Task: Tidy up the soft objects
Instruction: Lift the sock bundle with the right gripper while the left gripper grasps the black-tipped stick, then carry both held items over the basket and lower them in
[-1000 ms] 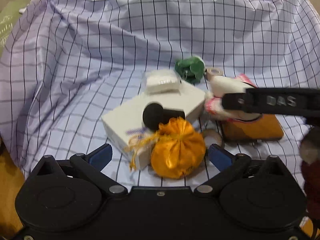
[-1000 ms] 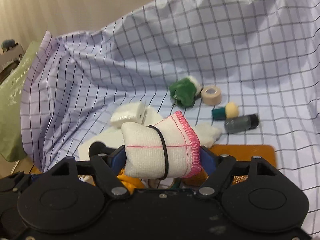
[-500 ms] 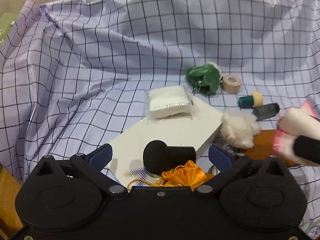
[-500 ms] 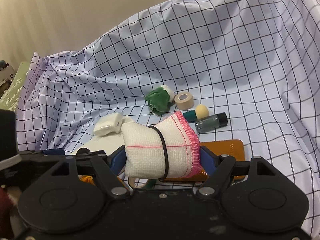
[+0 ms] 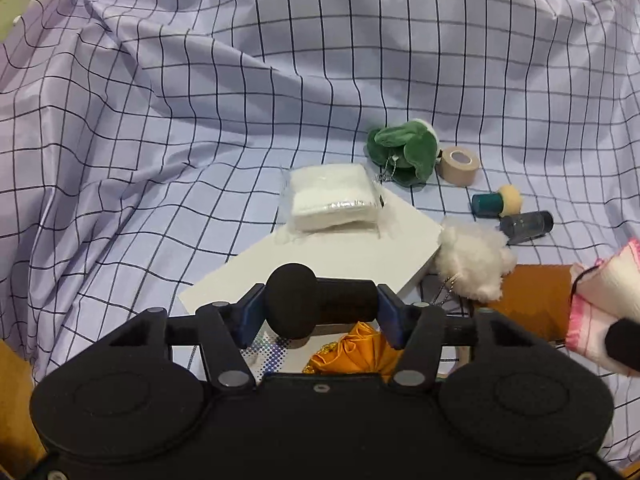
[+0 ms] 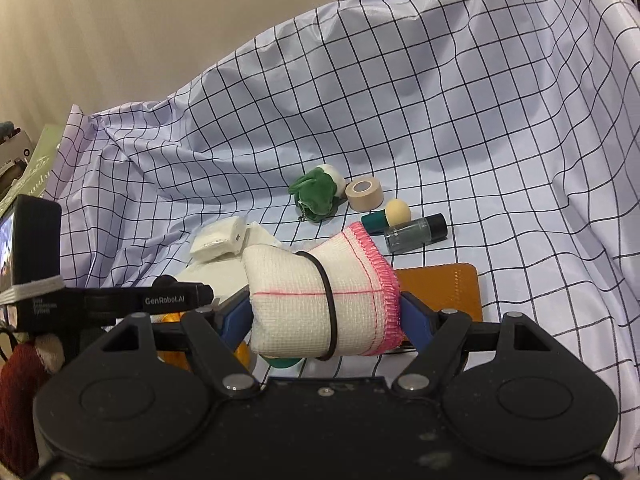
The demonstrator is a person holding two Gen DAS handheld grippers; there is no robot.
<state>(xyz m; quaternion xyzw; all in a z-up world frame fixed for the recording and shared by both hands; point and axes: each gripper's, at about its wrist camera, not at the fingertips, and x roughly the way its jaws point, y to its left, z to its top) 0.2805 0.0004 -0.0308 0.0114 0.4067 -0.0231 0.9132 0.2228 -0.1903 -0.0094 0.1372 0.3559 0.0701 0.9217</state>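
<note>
With the left gripper [image 5: 318, 312] closing its jaws on a black foam piece [image 5: 308, 300] at lower centre and the right gripper [image 6: 324, 310] clamping a rolled cloth [image 6: 320, 300], sorting looked barely begun, the plush [image 5: 404, 150] and fluff [image 5: 472, 264] waiting mid-right.

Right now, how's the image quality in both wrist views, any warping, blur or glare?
Left wrist view: fisheye bends the checked cloth lines, corners vignette dark; the green plush is sharp, soft even light. Right wrist view: same curving; the white rolled cloth in the right tongs is crisp, no glare, only gentle fold shadows.
</note>
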